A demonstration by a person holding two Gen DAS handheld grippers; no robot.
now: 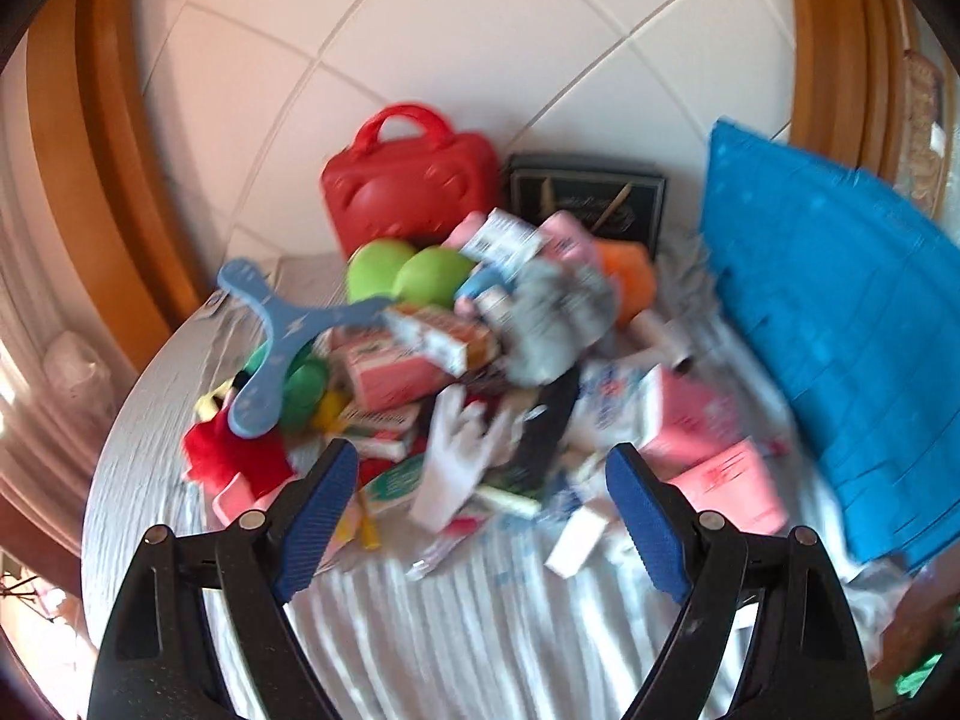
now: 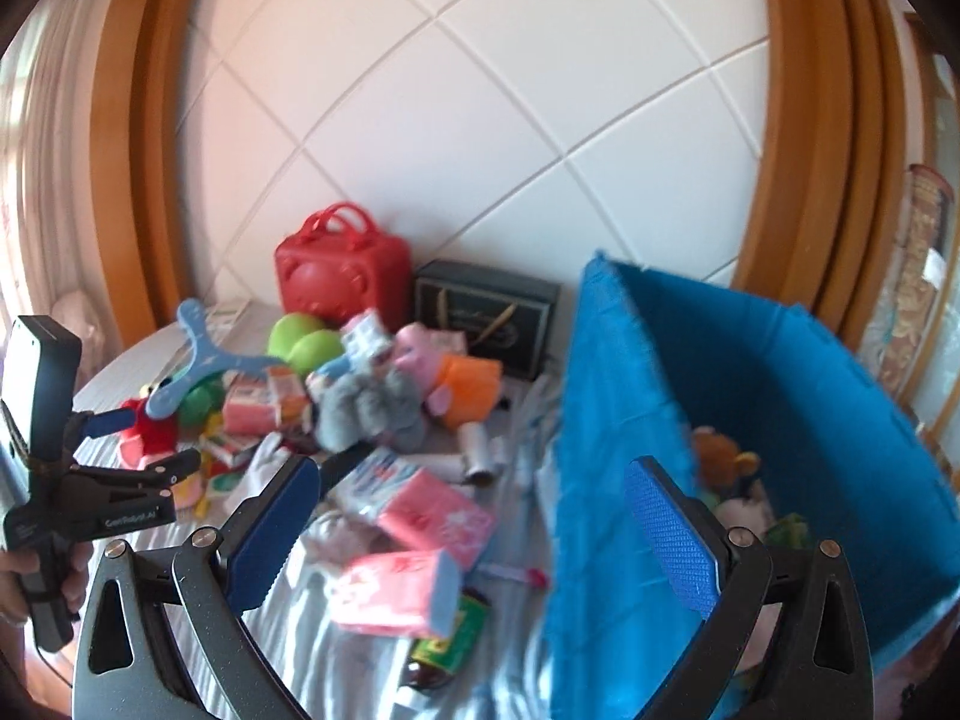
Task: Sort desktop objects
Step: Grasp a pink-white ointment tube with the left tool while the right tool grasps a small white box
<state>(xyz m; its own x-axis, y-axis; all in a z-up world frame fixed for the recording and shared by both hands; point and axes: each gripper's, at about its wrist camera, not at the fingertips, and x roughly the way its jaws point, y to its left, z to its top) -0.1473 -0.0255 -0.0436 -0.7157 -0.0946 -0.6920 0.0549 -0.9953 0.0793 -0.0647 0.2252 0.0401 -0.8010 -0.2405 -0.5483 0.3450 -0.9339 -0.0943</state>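
White quilted wall panels framed in orange-brown wood stand behind us, and below them a round bench (image 1: pixel 138 420) under a pale striped cloth carries the whole jumble. We hold both tools back from it, hovering over the near edge. Our left tongs (image 1: pixel 480 480) gape wide with nothing between the blue pads, aimed at the middle of the heap, where a white glove (image 1: pixel 459 450) lies just ahead of them. Our right tongs (image 2: pixel 474 531) are spread just as wide and just as empty, straddling the wall of the blue fabric bin (image 2: pixel 810 420).

That bin sits on the right of the bench, open-topped, and a few soft toys (image 2: pixel 723 456) already lie at its bottom, so we judge it the sorting destination and the job barely started.

And the pile itself? It's deep. A blue three-armed boomerang (image 1: pixel 270 336) rests on top at the left, propped over a red plush (image 1: pixel 231 450) and something green. Two green balls (image 1: pixel 414 276) sit touching, just in front of the red carry case (image 1: pixel 414 186), which stands against the wall beside a black gift box (image 1: pixel 591 198). A grey plush (image 2: pixel 366 405) crowns the centre, an orange plush (image 2: pixel 471 384) next to it. Pink tissue packs (image 2: pixel 435 516) lie nearest the bin, with a small dark bottle (image 2: pixel 441 645) close to our right tongs. Motion blur smears the smaller boxes, so we cannot read them.
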